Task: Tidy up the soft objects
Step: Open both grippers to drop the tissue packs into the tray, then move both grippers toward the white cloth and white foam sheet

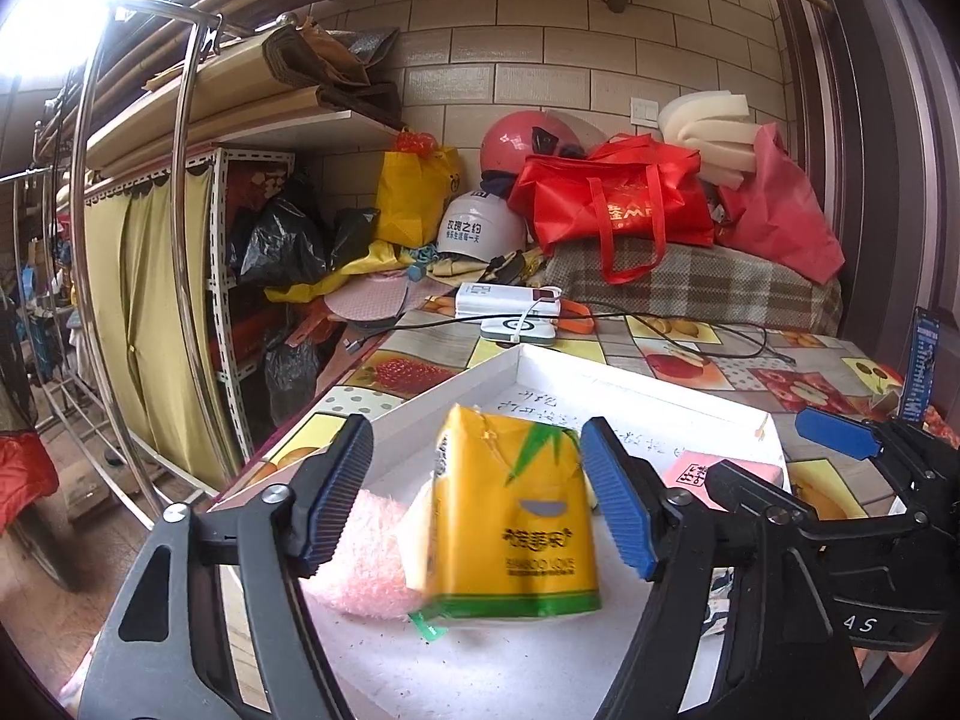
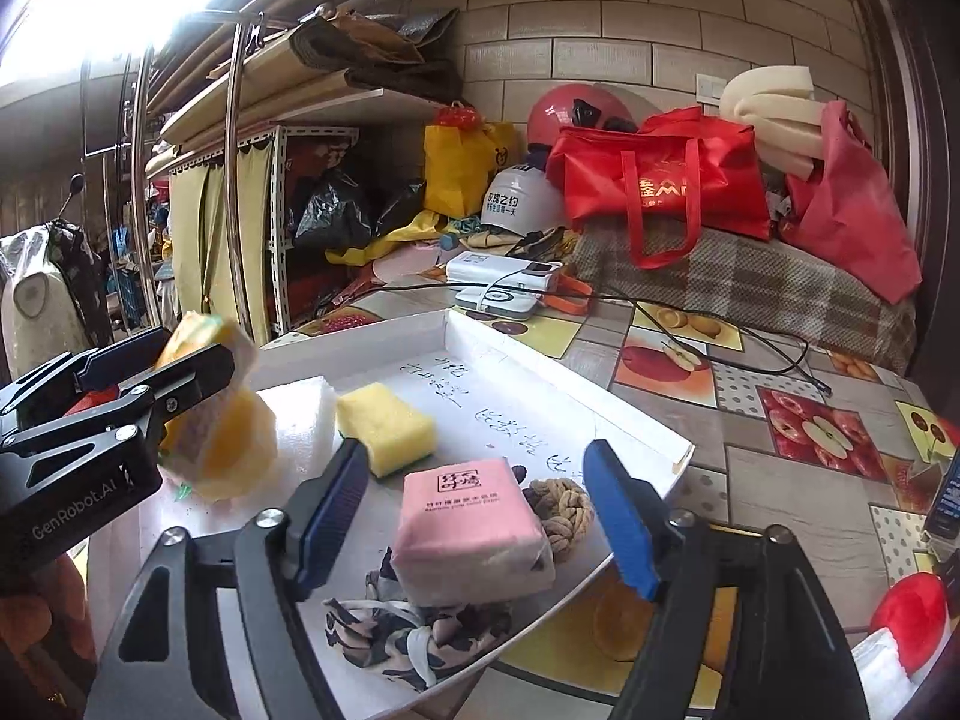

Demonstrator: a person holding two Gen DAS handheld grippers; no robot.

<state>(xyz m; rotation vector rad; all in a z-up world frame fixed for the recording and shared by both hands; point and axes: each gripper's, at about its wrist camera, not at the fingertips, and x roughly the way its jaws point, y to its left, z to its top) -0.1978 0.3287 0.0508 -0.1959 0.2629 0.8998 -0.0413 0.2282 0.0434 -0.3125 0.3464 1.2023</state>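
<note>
A yellow tissue pack point(image 1: 516, 516) stands tilted in the white tray point(image 1: 600, 378), between the open fingers of my left gripper point(image 1: 477, 492); no pad visibly touches it. A pink fluffy cloth point(image 1: 366, 558) lies left of it. In the right wrist view the pack point(image 2: 222, 414) is blurred beside the left gripper point(image 2: 150, 372). My right gripper point(image 2: 477, 516) is open around a pink tissue pack point(image 2: 474, 528) in the tray point(image 2: 480, 348). A yellow sponge point(image 2: 387, 426), a white foam piece point(image 2: 300, 420), a rope knot point(image 2: 564, 510) and a patterned cloth point(image 2: 396, 624) also lie there.
The tray sits on a fruit-print tablecloth point(image 2: 780, 438). Power banks point(image 2: 504, 282) and a black cable point(image 2: 720, 324) lie behind it. Helmets, a red bag point(image 2: 660, 180) and foam are piled at the back. A red and white object point(image 2: 906, 618) lies at the right.
</note>
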